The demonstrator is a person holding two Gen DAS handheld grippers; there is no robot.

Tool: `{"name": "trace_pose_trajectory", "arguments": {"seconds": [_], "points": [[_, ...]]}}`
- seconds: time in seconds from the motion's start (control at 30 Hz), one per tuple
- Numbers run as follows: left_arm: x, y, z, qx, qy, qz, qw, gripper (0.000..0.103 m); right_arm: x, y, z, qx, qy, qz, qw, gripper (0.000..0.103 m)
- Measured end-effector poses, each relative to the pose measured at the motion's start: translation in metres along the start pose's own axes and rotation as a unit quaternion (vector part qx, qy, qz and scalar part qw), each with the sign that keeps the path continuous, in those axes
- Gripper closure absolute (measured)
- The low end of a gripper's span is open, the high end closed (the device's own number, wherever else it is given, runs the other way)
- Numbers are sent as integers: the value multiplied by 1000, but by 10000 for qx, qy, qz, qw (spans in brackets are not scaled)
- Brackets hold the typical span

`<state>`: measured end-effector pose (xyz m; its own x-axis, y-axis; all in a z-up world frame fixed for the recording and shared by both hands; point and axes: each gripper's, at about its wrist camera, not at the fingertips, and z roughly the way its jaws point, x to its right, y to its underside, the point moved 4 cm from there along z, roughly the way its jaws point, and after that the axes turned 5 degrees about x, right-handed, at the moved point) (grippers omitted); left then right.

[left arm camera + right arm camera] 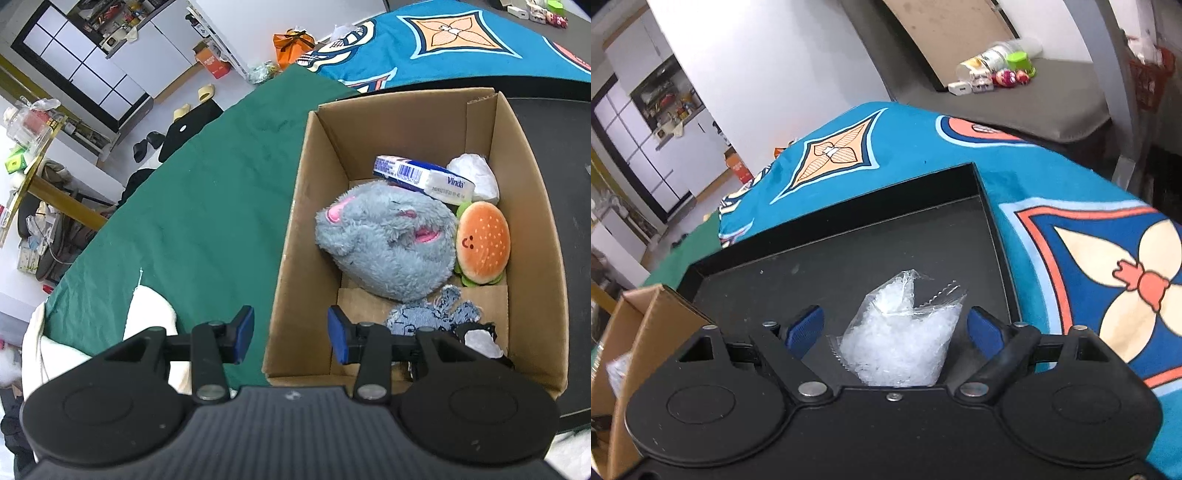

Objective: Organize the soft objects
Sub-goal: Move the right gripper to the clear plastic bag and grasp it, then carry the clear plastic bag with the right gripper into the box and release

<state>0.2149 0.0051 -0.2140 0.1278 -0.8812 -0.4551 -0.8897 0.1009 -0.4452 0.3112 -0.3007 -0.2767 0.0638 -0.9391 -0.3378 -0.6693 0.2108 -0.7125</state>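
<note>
Looking down the right gripper (895, 330), we see the clear crinkly plastic bag of white filling (901, 332) lying dead centre between its blue pads (805, 330), jaws spread wide, neither pad touching it. The bag sits on the floor of the shallow black tray (993, 221), its long axis running away from us along the fingers, serrated mouth at the far end. We judge a straight squeeze should take it. The left gripper (291, 334) is half open and empty over the near wall of the brown cardboard box (295, 221), so the right one is nearer
</note>
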Motion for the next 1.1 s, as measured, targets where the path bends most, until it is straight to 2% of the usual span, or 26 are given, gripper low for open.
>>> {"name": "trace_pose_trajectory", "arguments": {"seconds": [0.03,0.07,0.17,0.23,0.4,0.63,1.1], "points": [[0,0,-1,16,-1,-3,10000,61,-1,0,1,-26,-25,-42,10000,36],[0,0,-1,29,-1,-2,10000,61,-2,1,1,-71,-13,-69,10000,43],[-2,2,-4,80,18,-11,10000,61,0,3,-5,-137,78,-59,9999,54],[-4,3,-5,70,25,-31,10000,61,4,5,-11,-211,75,76,9997,65],[-8,1,-4,52,75,-177,9998,61,3,13,-30,-238,183,117,9995,70],[-7,4,-8,152,69,-87,9998,61,-12,11,-62,14,114,-126,9999,72],[-22,7,-20,340,280,-399,9982,61,-32,15,-118,366,-28,-220,9991,76]]}}
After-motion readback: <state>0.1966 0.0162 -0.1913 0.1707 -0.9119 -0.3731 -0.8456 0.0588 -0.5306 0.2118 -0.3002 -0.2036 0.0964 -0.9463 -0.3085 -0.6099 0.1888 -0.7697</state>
